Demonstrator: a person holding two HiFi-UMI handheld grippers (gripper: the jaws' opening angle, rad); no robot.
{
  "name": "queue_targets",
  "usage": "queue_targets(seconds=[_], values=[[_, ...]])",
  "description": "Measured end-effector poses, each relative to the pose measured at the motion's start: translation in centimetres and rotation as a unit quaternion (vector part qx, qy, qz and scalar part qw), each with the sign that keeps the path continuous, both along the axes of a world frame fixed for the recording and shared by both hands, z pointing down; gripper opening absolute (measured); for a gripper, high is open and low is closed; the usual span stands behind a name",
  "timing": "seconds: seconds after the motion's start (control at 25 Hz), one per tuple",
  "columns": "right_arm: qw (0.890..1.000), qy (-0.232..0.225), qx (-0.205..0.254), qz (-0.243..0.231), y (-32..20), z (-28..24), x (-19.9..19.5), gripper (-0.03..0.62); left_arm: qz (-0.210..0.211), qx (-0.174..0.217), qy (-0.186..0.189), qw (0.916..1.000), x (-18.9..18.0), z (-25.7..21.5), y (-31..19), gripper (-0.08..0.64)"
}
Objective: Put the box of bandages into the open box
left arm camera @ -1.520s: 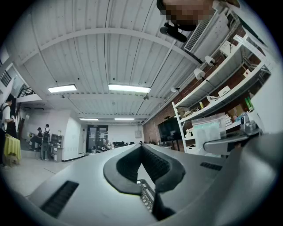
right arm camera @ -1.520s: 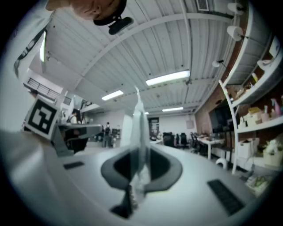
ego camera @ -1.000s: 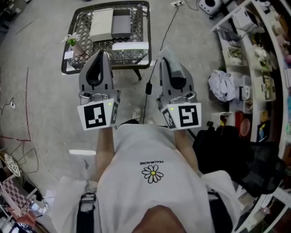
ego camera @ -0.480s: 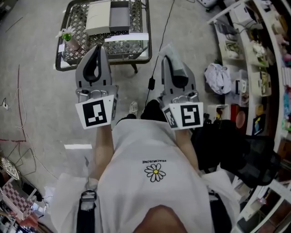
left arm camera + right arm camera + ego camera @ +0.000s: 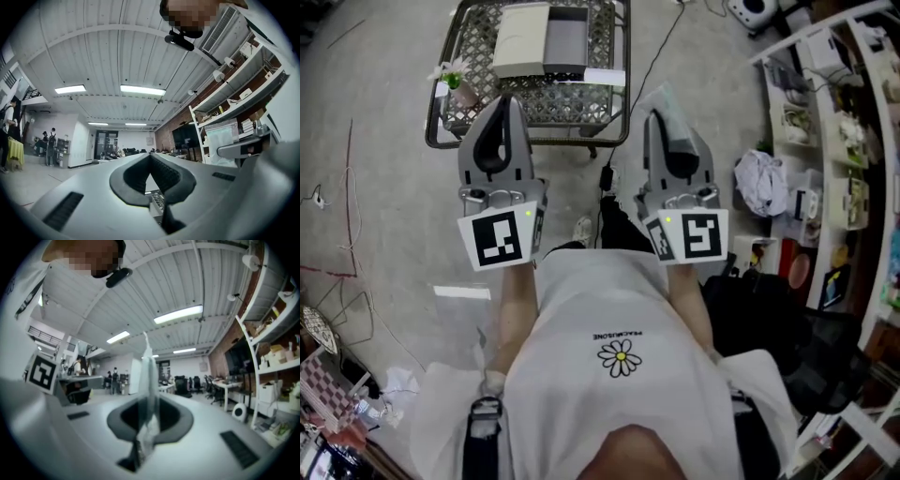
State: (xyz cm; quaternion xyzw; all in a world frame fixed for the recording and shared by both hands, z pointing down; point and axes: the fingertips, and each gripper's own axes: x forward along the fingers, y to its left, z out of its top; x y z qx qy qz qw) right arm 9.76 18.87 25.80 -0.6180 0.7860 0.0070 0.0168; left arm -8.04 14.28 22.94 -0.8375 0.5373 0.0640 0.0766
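Observation:
The open box (image 5: 566,41), grey inside with a white lid (image 5: 521,39) folded to its left, lies on a low wire-mesh table (image 5: 534,105) ahead of me. No box of bandages can be made out. My left gripper (image 5: 500,105) is held up in front of the table's near edge; its jaws (image 5: 150,157) are shut with nothing between them. My right gripper (image 5: 662,120) is level with it and shut on a clear plastic bag (image 5: 148,376), which sticks up past the jaws. The same bag (image 5: 223,137) shows at the right of the left gripper view.
A small flower pot (image 5: 459,82) stands on the table's left corner, and a white strip (image 5: 606,77) lies near its right edge. A black cable (image 5: 606,176) runs over the floor under the table. Crowded shelves (image 5: 839,141) and a black bag (image 5: 769,309) fill the right side.
The table has slid a little up and to the right in the head view. Both grippers hold the same pose, and the right one still grips the plastic bag.

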Motion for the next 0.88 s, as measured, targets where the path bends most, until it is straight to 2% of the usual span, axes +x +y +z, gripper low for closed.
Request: queue_targets(seconds=[0.2,0.32,0.6,0.88], values=[[1.0,-0.007,-0.001,-0.02,-3.5,0.0,1.1,0.043,-0.028,-0.001,-0.003,0.9996,0.2,0.5,-2.6,0.02],[1.0,0.003,-0.003,-0.03,-6.1,0.4,1.9,0.043,-0.047,-0.008,-0.005,0.9989,0.2,1.3,-5.4,0.02],[0.999,0.009,-0.003,-0.049,-11.8,0.6,5.7,0.043,-0.1,-0.001,-0.018,0.9949,1.2,1.0,-11.5,0.02],[0.998,-0.012,0.008,-0.069,-16.0,0.6,8.5,0.043,-0.101,0.001,-0.039,0.9942,4.8,0.1,-15.0,0.02]])
